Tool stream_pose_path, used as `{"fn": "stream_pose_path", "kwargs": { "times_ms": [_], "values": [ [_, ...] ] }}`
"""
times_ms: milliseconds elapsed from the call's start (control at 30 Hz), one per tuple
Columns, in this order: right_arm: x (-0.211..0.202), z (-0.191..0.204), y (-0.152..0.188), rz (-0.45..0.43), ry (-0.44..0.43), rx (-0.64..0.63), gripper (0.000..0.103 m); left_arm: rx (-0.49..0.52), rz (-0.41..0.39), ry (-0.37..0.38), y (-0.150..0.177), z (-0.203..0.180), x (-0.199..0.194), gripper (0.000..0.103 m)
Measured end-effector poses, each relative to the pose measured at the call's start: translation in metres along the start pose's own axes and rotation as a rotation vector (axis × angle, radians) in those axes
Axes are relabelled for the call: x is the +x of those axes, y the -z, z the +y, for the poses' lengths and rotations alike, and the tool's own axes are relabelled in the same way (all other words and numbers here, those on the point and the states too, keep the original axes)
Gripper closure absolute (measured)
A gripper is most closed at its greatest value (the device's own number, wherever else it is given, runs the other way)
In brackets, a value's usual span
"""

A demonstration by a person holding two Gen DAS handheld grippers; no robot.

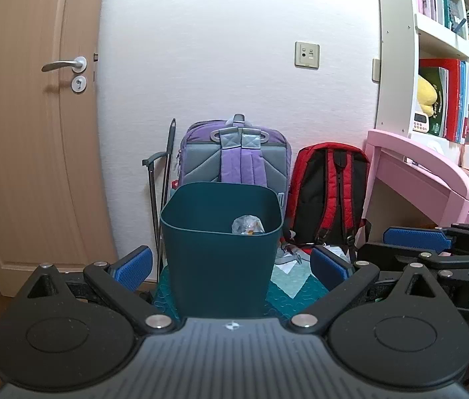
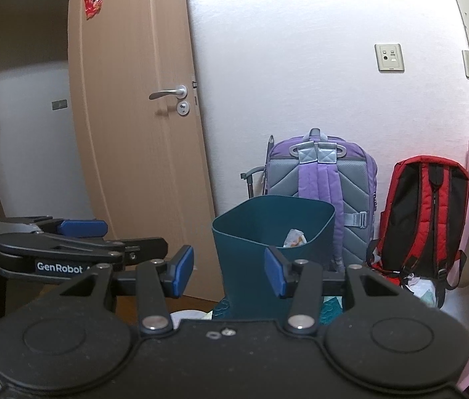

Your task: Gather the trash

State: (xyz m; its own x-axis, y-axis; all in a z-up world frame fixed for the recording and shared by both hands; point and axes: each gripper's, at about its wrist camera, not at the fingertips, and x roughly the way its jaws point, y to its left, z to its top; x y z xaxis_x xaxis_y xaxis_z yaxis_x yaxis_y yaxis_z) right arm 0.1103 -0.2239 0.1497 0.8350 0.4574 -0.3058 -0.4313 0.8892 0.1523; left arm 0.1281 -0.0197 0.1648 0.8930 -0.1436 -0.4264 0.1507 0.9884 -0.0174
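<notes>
A dark teal bin (image 1: 221,249) (image 2: 267,232) stands on a teal patterned mat (image 1: 297,294) on the floor. A crumpled clear wrapper (image 1: 247,224) (image 2: 295,237) lies inside it. White paper scraps (image 1: 287,264) (image 2: 422,287) lie on the floor between the bin and a red backpack. My left gripper (image 1: 231,267) is open and empty, short of the bin, its blue pads to either side of the bin without touching. My right gripper (image 2: 229,271) is open and empty too, level with the bin's left side. Each gripper shows at the edge of the other's view.
A purple backpack (image 1: 234,156) and the red backpack (image 1: 330,193) lean on the wall behind the bin. A closed wooden door (image 1: 35,116) is to the left. To the right are a pink desk (image 1: 417,169) and white shelves (image 1: 433,33). A folded cart handle (image 1: 161,179) stands beside the purple backpack.
</notes>
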Motion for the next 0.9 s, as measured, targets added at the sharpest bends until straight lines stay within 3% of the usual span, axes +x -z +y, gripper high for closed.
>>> {"fn": "stream_pose_path", "kwargs": {
  "times_ms": [633,900],
  "values": [
    [-0.012,-0.002,0.005,0.004,-0.004,-0.005,0.055,0.020,-0.006,-0.004,0.000,-0.012,-0.006,0.001],
    [-0.001,-0.005,0.002,0.026,0.001,-0.007,0.055,0.015,0.007,0.007,-0.002,-0.010,0.011,0.001]
  ]
}}
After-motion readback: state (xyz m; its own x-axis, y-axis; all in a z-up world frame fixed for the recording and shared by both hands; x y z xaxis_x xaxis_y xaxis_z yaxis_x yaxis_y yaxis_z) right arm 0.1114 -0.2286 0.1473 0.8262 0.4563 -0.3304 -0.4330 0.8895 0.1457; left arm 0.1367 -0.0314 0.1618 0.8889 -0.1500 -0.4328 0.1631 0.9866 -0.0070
